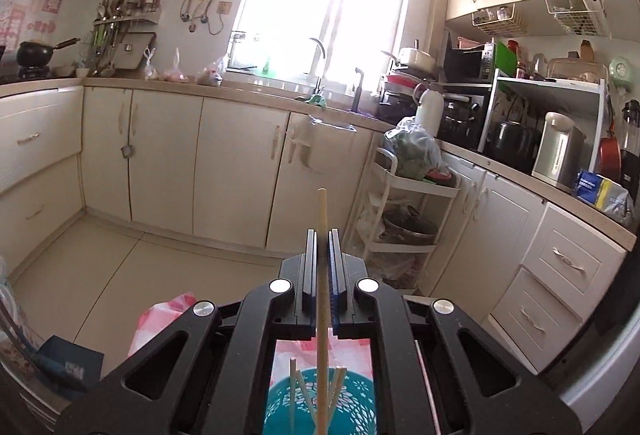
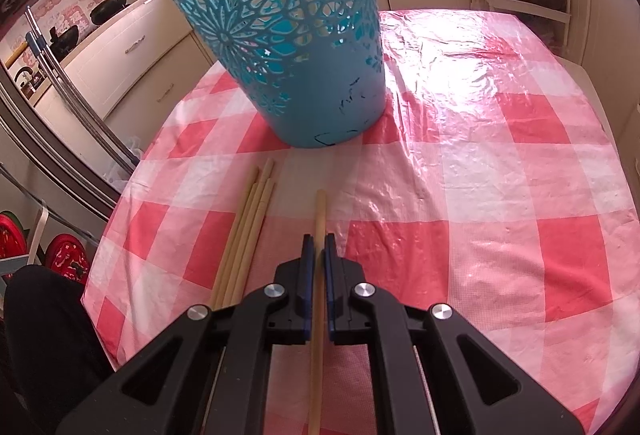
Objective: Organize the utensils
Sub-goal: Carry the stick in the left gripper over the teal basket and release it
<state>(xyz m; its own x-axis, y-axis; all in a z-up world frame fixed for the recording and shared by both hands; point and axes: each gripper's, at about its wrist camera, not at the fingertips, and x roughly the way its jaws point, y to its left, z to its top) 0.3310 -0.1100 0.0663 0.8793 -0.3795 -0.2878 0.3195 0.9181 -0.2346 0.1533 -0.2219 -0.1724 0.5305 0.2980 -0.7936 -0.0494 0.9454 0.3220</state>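
My left gripper (image 1: 321, 235) is shut on a wooden chopstick (image 1: 322, 211) and holds it upright above the teal perforated basket (image 1: 280, 407), where several chopsticks (image 1: 304, 403) stand. In the right wrist view the teal basket (image 2: 288, 47) stands on the red-and-white checked tablecloth (image 2: 480, 195). My right gripper (image 2: 319, 239) is shut on another chopstick (image 2: 320, 211) low over the cloth. A bundle of several chopsticks (image 2: 252, 219) lies on the cloth just left of it.
The left wrist view looks across a kitchen: cream cabinets (image 1: 232, 163), a white trolley (image 1: 404, 219), a sink under the window (image 1: 320, 15). A dark trouser leg (image 2: 44, 323) is at the table's left edge, with metal rails (image 2: 60, 107) beyond.
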